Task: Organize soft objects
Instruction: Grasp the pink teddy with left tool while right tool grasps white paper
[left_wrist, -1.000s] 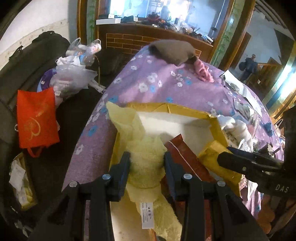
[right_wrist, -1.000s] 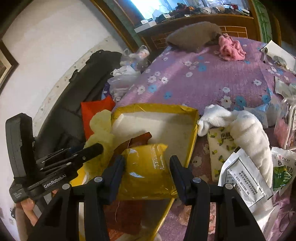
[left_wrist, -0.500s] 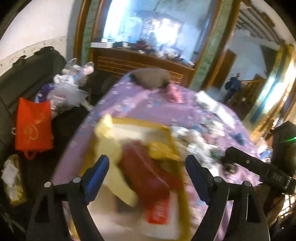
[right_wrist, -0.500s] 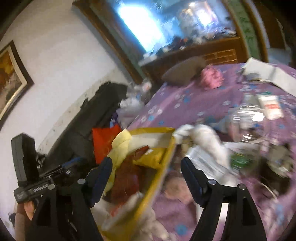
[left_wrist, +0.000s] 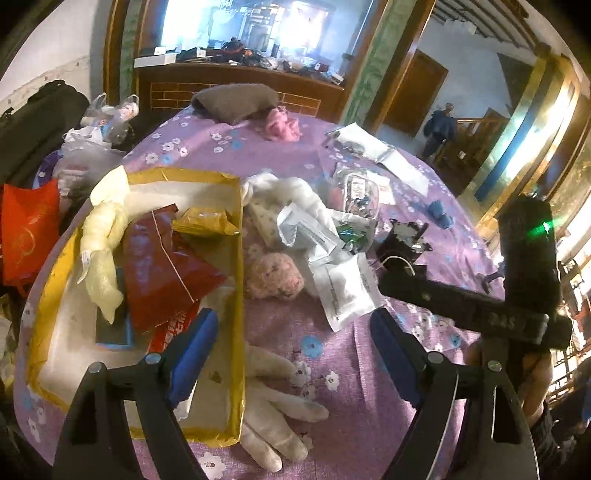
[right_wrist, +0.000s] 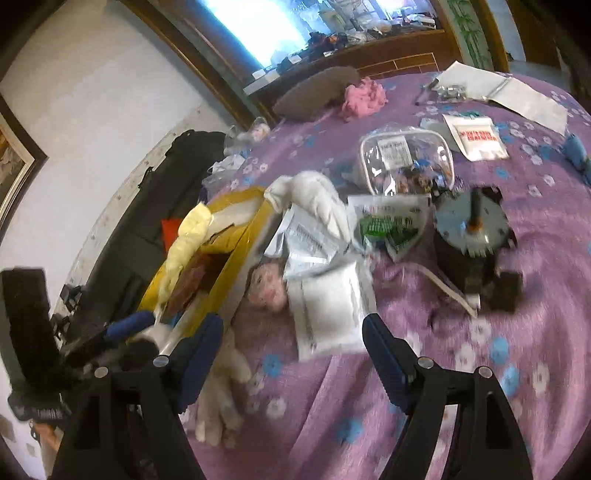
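The pale yellow plush toy (left_wrist: 101, 251) and the crinkly yellow snack packet (left_wrist: 205, 221) now lie inside the yellow-rimmed cardboard box (left_wrist: 236, 295). A second ago each was pinched in a gripper. The left gripper (left_wrist: 291, 354) and right gripper (right_wrist: 291, 354) have just been opening, both empty, pulled back from the box: two items sorted. Beside the box wait a white glove (left_wrist: 280, 417) and a pink plush (left_wrist: 275, 275). Packet lettering is unreadable.

bare cloth (left_wrist: 332, 373) near, packets (left_wrist: 341, 291) crowding beyond
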